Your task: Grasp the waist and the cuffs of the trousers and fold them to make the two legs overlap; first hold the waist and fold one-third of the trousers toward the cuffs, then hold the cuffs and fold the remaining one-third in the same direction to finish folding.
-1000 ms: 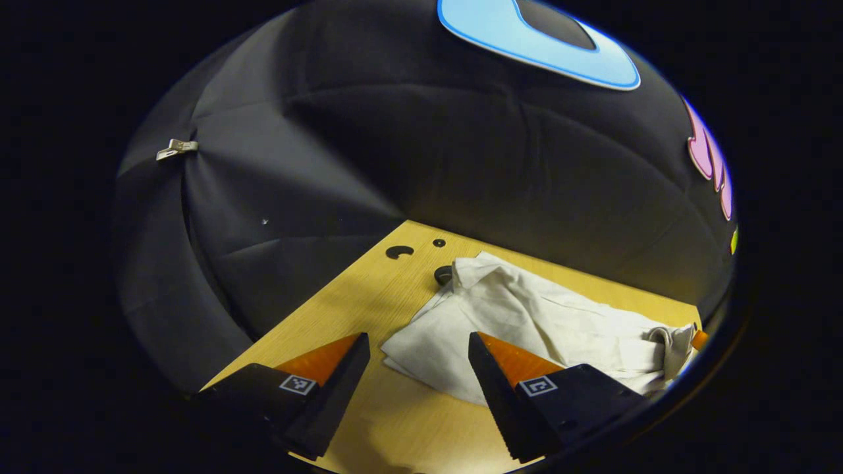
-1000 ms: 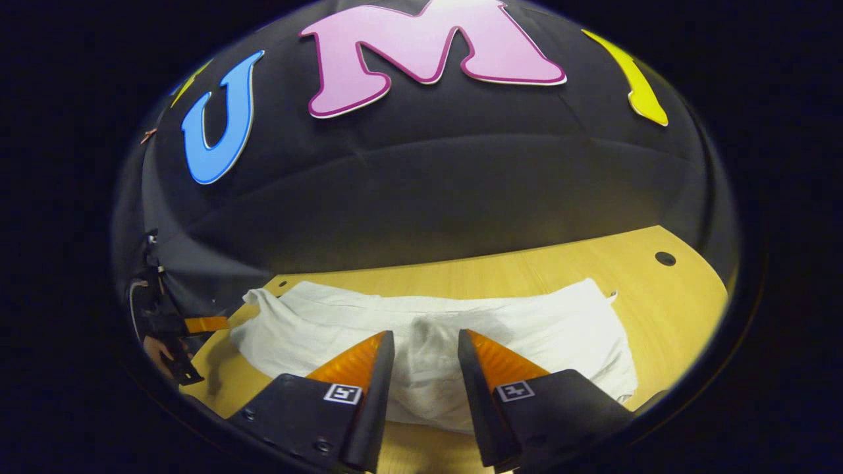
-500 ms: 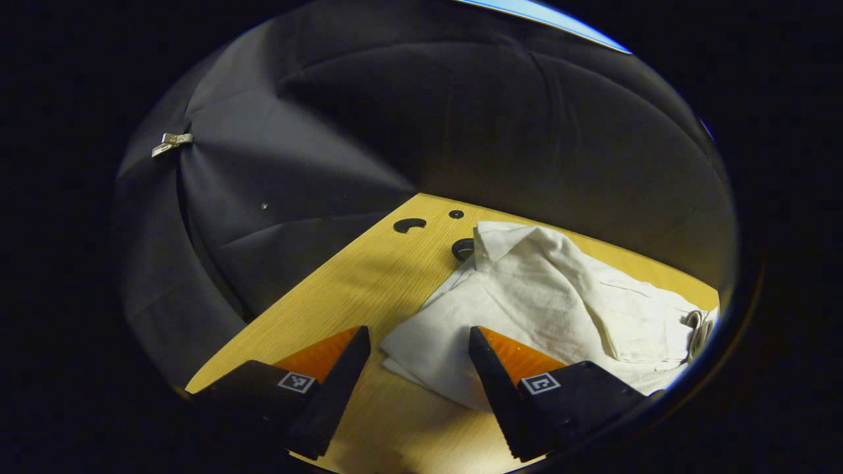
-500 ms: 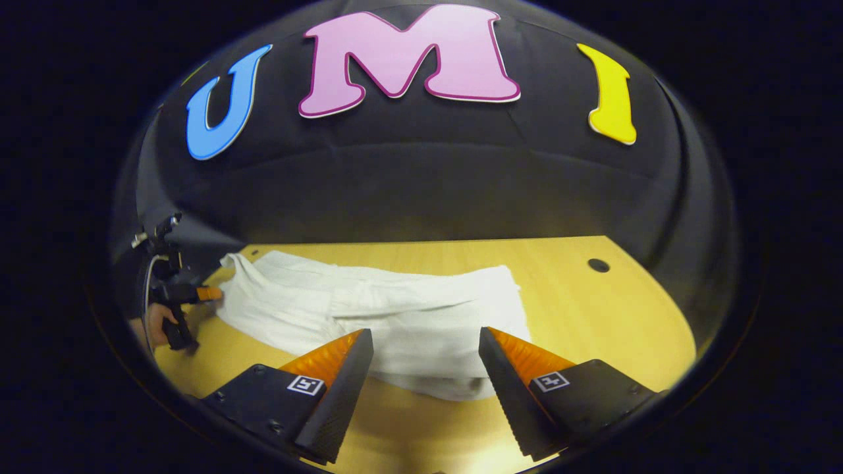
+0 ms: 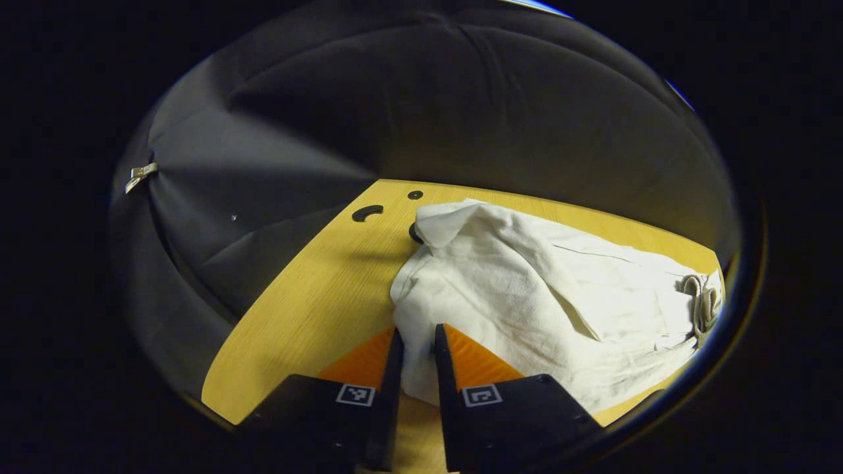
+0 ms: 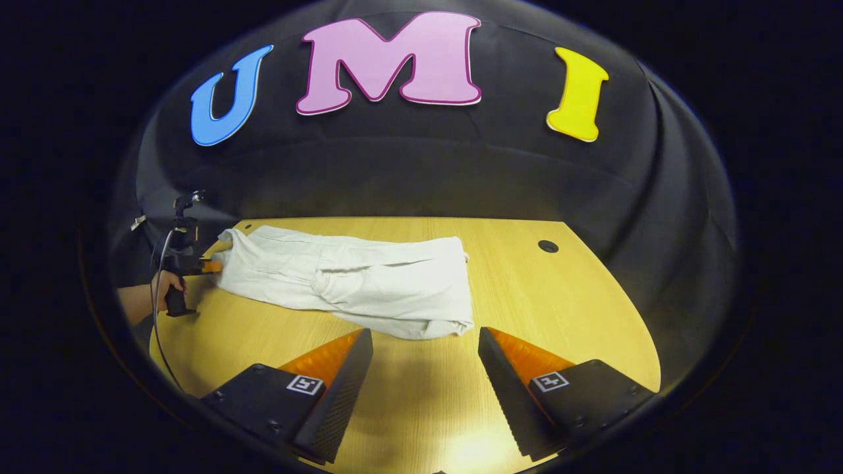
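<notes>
Left gripper (image 5: 415,342) pinches the end of the crumpled off-white cloth trousers (image 5: 546,289) lying on the light wooden counter (image 5: 309,309).
Its fingers are clenched on a fold of fabric at the near edge. The right gripper (image 6: 425,342) hovers just short of the trousers' other end, fingers spread wide, grasping nothing.

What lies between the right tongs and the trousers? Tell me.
Bare wooden table. In the right gripper view, the open right tongs sit short of the trousers, with only tabletop between their tips and the nearest cloth edge.
</notes>
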### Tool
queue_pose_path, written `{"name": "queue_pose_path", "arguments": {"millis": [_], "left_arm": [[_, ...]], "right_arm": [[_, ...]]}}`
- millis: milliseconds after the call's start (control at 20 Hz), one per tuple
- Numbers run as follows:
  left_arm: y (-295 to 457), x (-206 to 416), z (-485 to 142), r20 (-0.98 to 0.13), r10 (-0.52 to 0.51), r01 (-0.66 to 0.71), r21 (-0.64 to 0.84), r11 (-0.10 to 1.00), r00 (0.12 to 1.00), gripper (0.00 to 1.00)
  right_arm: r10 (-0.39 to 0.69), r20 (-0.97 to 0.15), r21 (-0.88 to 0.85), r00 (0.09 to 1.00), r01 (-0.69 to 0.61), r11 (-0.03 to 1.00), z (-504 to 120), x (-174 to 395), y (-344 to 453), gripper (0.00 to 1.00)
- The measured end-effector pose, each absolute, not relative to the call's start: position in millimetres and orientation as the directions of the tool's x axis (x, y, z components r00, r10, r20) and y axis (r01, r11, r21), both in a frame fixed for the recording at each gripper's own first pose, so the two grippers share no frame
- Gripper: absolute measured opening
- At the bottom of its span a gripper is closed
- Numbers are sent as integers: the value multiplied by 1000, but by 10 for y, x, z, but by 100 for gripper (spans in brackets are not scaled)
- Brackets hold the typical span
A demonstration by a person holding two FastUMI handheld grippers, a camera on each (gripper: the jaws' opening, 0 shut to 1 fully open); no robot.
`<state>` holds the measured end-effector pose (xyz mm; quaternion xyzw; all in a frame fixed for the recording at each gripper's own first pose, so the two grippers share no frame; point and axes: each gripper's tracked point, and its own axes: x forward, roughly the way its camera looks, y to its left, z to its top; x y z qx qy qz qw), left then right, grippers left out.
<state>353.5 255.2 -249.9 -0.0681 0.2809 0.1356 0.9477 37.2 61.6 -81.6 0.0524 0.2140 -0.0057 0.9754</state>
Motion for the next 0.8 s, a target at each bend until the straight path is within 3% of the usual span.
{"name": "queue_pose_path", "arguments": {"millis": [150,350,500,650,800], "left_arm": [[2497,3517,-2495,-534,221,-337,-130,932,816,8],[2429,3522,-2480,-536,198,-327,-157,932,821,6],[2268,3577,-2101,-428,192,-308,-221,925,883,6],[2017,3495,-1884,-404,155,-267,-239,934,901,2],[1866,3471,-1592,-362,137,-244,-271,931,922,5]], "right_arm": [[-31,-433,77,901,72,994,-680,219,429,97],[-89,-393,77,915,129,989,-345,110,164,99],[-129,-374,91,918,175,980,-187,-29,-6,99],[-153,-383,80,911,198,977,-186,-181,-127,98],[-165,-358,93,919,211,973,-122,-297,-173,98]]}}
